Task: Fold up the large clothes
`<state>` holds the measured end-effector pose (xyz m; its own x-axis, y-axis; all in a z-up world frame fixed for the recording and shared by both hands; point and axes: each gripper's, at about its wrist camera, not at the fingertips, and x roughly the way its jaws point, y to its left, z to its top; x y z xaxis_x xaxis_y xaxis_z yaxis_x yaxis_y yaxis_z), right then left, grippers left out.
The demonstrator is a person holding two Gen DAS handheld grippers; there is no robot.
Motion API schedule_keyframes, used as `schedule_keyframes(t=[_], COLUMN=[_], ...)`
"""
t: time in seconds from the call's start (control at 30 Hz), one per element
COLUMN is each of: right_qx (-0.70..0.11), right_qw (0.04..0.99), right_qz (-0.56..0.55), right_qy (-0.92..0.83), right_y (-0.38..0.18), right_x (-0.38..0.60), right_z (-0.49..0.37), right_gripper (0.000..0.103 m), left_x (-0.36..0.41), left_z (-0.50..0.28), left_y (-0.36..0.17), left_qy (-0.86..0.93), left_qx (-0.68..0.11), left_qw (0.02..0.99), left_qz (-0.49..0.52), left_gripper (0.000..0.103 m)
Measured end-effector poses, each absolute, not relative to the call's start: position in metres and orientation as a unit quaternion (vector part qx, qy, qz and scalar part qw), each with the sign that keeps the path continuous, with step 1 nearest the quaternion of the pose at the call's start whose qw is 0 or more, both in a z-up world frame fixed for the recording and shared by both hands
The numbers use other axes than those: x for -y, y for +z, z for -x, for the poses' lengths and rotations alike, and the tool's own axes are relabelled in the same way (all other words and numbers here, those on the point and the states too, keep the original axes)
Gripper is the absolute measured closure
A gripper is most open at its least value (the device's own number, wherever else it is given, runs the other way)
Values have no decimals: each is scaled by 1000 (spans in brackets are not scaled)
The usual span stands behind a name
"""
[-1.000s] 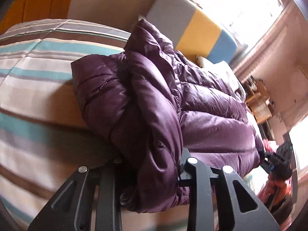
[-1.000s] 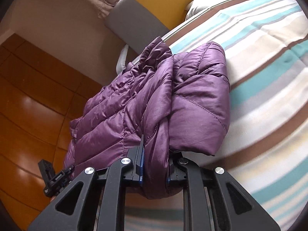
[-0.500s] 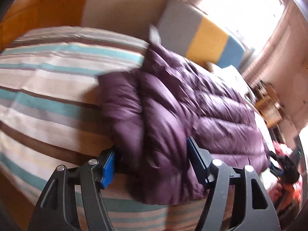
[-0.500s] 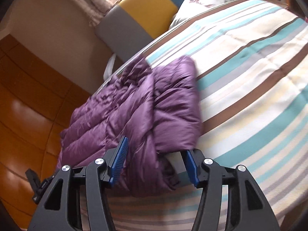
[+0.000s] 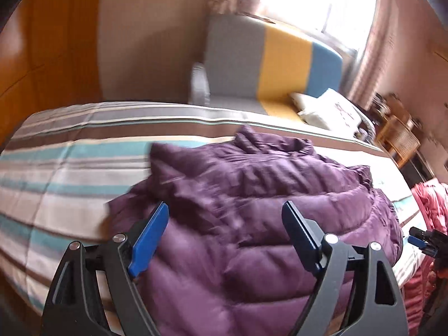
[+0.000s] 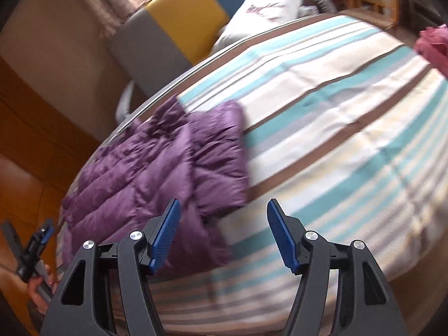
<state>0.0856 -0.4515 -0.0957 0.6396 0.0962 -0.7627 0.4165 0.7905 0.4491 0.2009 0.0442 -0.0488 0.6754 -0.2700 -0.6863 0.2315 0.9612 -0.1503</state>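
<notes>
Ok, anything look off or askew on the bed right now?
Mostly fine. The purple jacket lies folded but lumpy near the bed's edge, its collar end bunched up. Both the left gripper and the right gripper are open, holding nothing. Nothing spilled or damaged.

There are no words, numbers or signs to read in either view. The white pillow has a small dark picture on it, but it is too blurry to make out and has no letters.
</notes>
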Motion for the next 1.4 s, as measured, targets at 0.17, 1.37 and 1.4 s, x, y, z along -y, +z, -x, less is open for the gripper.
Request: schedule_keyframes(t=[0.17, 1.37, 1.4], right_qx=[-381, -410, -413], right_qw=[882, 908, 906], right_qz=[-270, -81, -82], right_qy=[-57, 37, 37], right_y=[-76, -93, -101], right_x=[437, 331, 330], right_z=[-112, -314, -318], right_gripper=[39, 100, 100], left_x=[-1, 36, 36], left_z=[-230, -310, -314], left_y=[-62, -86, -94], left_qy=[-155, -136, -136], left_qx=[-411, -417, -422], left_qw=[899, 898, 896], left_qz=[-7, -42, -42], left_gripper=[16, 103, 103])
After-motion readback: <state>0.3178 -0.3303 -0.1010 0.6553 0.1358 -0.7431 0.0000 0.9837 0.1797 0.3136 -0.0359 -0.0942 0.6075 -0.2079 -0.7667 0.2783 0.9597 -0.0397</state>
